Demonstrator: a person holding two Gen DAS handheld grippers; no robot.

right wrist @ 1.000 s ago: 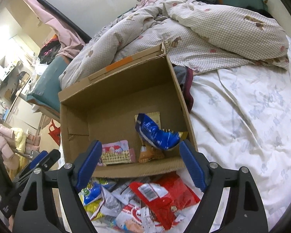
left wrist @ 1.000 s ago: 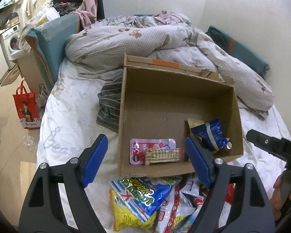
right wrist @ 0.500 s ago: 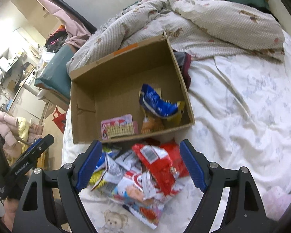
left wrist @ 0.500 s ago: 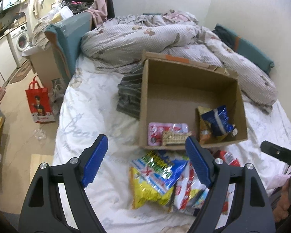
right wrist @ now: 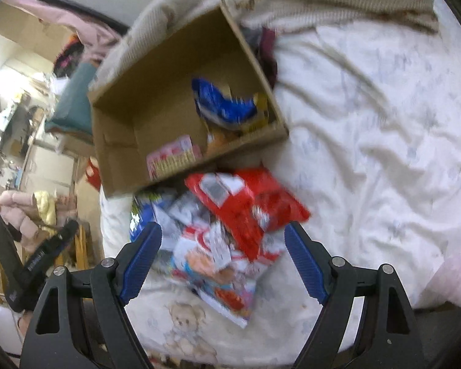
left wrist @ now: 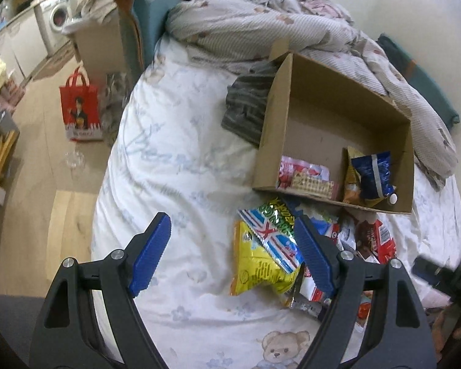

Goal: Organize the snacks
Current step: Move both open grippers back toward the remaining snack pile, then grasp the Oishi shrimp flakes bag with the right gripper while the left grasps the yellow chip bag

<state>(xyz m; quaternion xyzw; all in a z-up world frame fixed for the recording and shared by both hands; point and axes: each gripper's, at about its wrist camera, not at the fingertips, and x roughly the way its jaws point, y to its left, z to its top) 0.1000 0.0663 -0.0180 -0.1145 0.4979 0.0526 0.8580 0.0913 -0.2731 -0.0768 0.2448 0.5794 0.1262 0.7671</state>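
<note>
An open cardboard box (left wrist: 295, 92) (right wrist: 120, 129) lies on the white bed sheet, holding a blue packet (left wrist: 370, 172) (right wrist: 221, 104) and a pink packet (left wrist: 304, 173) (right wrist: 172, 156). In front of it is a pile of snack packets: a yellow bag (left wrist: 261, 264), a green-and-flag bag (left wrist: 273, 227) and a red bag (right wrist: 246, 200). My left gripper (left wrist: 233, 252) hangs open above the sheet, its right finger over the pile's left side. My right gripper (right wrist: 222, 261) is open above the pile, nothing between its pads. The right view is blurred.
A rumpled quilt (left wrist: 246, 27) and a striped garment (left wrist: 249, 104) lie behind and left of the box. The bed's left edge drops to a wooden floor with a red bag (left wrist: 80, 107). A washing machine (left wrist: 58, 18) stands far left. Bare sheet (right wrist: 368, 123) spreads right of the box.
Both grippers have pulled back from the box towards the near side of the bed and tilted, so the snack pile now lies under them. Their jaws stayed equally wide.
</note>
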